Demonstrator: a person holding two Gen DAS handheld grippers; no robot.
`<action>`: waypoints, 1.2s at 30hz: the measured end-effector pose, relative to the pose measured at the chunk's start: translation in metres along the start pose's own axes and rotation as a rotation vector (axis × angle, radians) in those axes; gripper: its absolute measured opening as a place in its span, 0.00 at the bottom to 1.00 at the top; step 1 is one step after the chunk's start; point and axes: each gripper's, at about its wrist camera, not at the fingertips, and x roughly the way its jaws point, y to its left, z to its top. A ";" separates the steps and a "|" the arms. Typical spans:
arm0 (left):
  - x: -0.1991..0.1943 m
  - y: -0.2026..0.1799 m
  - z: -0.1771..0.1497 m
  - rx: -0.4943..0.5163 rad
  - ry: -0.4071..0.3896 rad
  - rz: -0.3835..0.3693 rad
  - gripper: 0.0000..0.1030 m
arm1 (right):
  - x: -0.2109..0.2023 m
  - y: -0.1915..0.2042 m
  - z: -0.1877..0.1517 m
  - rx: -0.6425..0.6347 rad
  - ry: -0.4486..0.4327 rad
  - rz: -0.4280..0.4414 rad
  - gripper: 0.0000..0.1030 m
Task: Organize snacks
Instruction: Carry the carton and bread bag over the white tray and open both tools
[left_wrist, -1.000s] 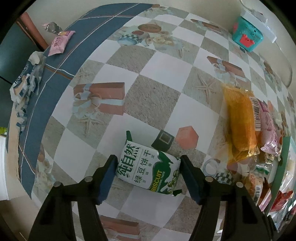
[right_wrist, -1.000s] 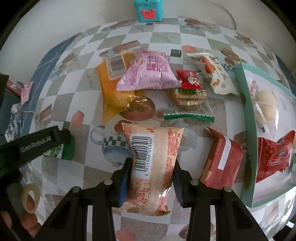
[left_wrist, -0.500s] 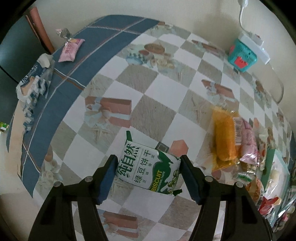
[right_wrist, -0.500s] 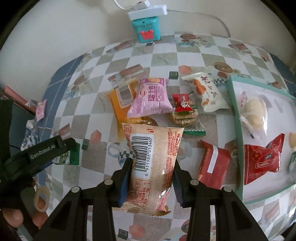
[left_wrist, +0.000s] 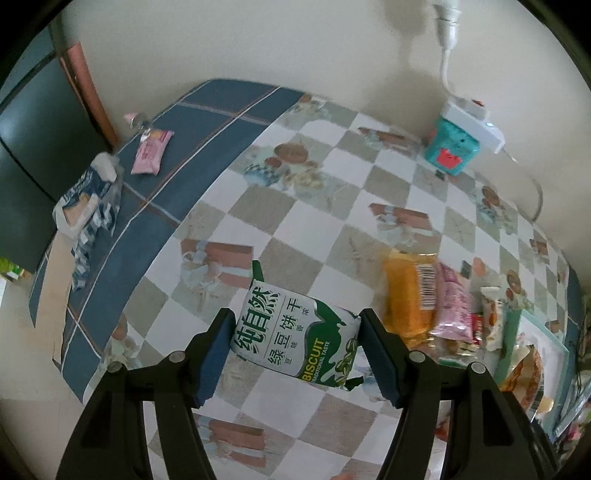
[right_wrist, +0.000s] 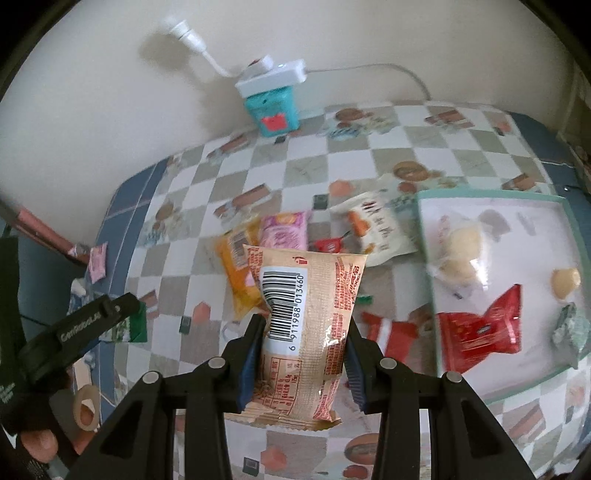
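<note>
Both tongs are closed on a snack each and hang above the tabletop (left_wrist: 373, 236), which wears a checked cloth with a blue border. Left tongs (left_wrist: 295, 345) are about half open, their blue pads pressed to the two ends of a green and white biscuit packet (left_wrist: 295, 339) held crosswise, clear of the cloth. Right tongs (right_wrist: 303, 354) are narrower, clamped on the sides of a tan snack packet (right_wrist: 306, 332) that stands lengthwise between the pads, barcode side up, its top reaching out past the fingertips.

Loose snacks lie in a cluster on the cloth beyond the tan packet: an orange packet (right_wrist: 240, 280), a pink packet (right_wrist: 284, 232) resting partly on it, a small red sweet (right_wrist: 330, 244), a white packet with orange print (right_wrist: 376, 229) and a red packet (right_wrist: 393, 332) just beside the tray. That tray (right_wrist: 495, 194), white with a teal rim, sits at the right side of the right wrist view and holds a clear bag of pale round pieces (right_wrist: 458, 254), a red pouch (right_wrist: 484, 332), a single pale round sweet (right_wrist: 565, 282) and a small grey-green wrapper (right_wrist: 570, 326).

By the wall stands a teal box (right_wrist: 273, 109) with a white power strip (right_wrist: 271, 75) on top. In the left wrist view, a small pink wrapper (left_wrist: 151, 151) and a crumpled blue and white bag (left_wrist: 88, 199) lie on the blue border, well apart from the cluster. Fingers of a hand (right_wrist: 37, 443) show at the lower left of the right wrist view, on the other tool.
</note>
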 end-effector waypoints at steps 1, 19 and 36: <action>-0.003 -0.005 -0.001 0.008 -0.006 -0.011 0.68 | -0.003 -0.004 0.001 0.006 -0.005 -0.003 0.41; -0.047 -0.143 -0.047 0.258 -0.063 -0.135 0.68 | -0.060 -0.141 0.018 0.243 -0.123 -0.090 0.42; -0.050 -0.266 -0.096 0.501 -0.127 -0.252 0.68 | -0.086 -0.239 0.022 0.396 -0.192 -0.144 0.41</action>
